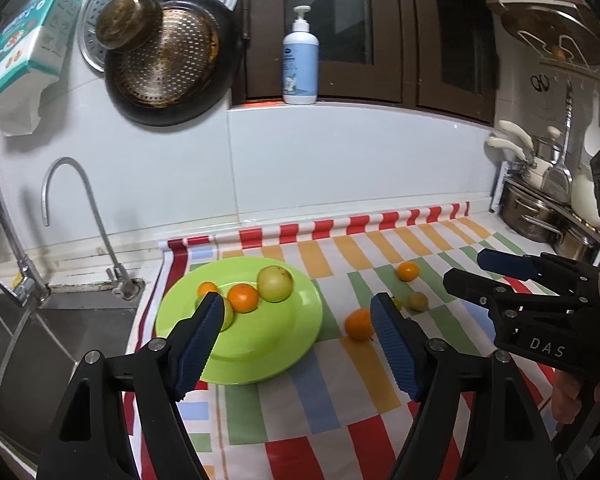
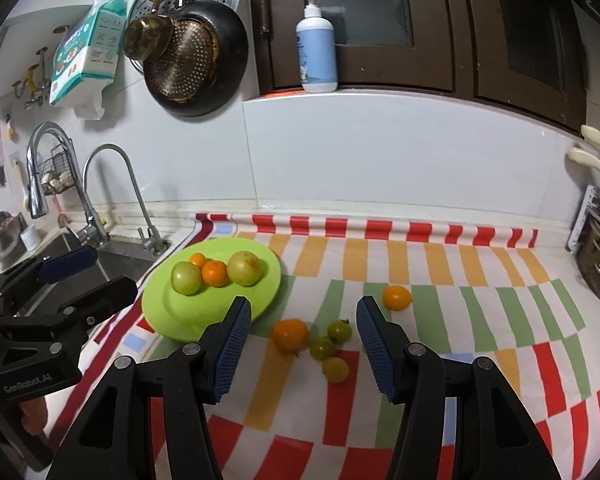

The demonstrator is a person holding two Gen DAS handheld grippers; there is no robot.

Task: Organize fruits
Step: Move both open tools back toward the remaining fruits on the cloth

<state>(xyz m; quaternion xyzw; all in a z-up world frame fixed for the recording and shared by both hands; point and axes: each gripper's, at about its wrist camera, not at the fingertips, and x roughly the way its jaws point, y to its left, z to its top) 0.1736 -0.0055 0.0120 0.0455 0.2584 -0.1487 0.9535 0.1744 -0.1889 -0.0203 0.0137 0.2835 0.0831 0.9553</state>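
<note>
A lime green plate (image 2: 164, 312) (image 1: 268, 356) lies on the striped cloth beside the sink. On it sit several fruits: two green ones (image 2: 186, 277) (image 2: 244, 267) and two oranges (image 2: 215, 273) (image 2: 198, 259). Loose on the cloth are an orange tomato (image 2: 289, 334) (image 1: 358, 323), an orange (image 2: 397, 297) (image 1: 408, 271) and three small green fruits (image 2: 322, 348). My right gripper (image 2: 303, 350) is open and empty, above the loose fruits. My left gripper (image 1: 298, 342) is open and empty, over the plate's right edge.
A steel sink (image 1: 40, 344) with two taps (image 1: 76, 208) lies left of the cloth. Pots (image 1: 540, 216) stand at the right end of the counter. Pans (image 1: 168, 64) hang on the wall. A soap bottle (image 1: 300, 60) stands on the sill.
</note>
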